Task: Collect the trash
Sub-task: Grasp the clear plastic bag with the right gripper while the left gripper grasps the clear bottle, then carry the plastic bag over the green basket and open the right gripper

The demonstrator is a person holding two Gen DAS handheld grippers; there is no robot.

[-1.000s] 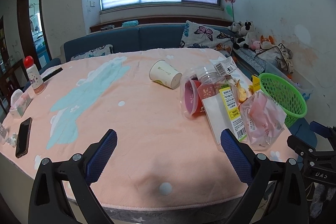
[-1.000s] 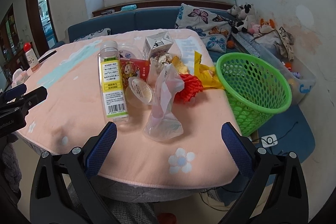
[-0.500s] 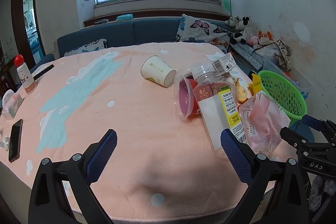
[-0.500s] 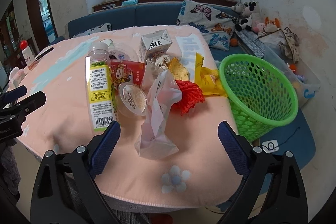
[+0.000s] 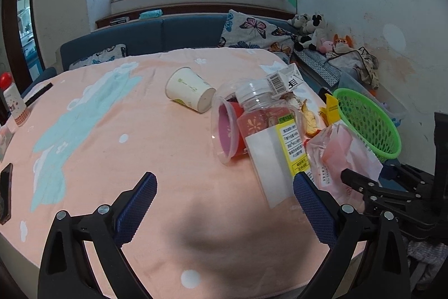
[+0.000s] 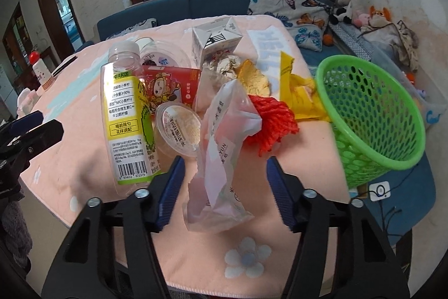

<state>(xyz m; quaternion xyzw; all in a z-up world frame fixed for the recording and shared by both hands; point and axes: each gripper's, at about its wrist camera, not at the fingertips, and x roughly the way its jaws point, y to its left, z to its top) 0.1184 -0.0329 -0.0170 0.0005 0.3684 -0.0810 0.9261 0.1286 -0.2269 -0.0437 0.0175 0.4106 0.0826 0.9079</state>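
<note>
Right wrist view has the right gripper (image 6: 225,188) nearest, its blue-padded jaws spread apart on either side of a crumpled clear plastic bag (image 6: 221,159) that stands on the pink tablecloth (image 6: 302,159); the pads do not touch it, and the letters "YUN" read on the bag's white strip. Just left of the bag lies a clear plastic bottle (image 6: 127,116) with a yellow-green label in Chinese print, where "NFC", "90%" and a barcode can be made out. Between bottle and bag sits a small sealed plastic cup (image 6: 179,128) with Chinese writing on its film lid. Right of the bag is a red mesh net (image 6: 273,122), then a yellow wrapper (image 6: 296,91), and at the table's right edge a green plastic basket (image 6: 372,119) tilts with its mouth toward the pile. Farther back are a red snack packet (image 6: 168,87) with a cartoon face, a piece of orange peel (image 6: 253,77), crumpled foil (image 6: 224,65) and a white carton (image 6: 215,38) with a barcode. Left wrist view shows the left gripper (image 5: 224,192) spread wide over bare cloth, holding nothing, with a paper cup (image 5: 190,93) on its side farther off. At the far left stand a red-capped bottle (image 5: 12,100) and a black phone (image 5: 5,192).
</note>
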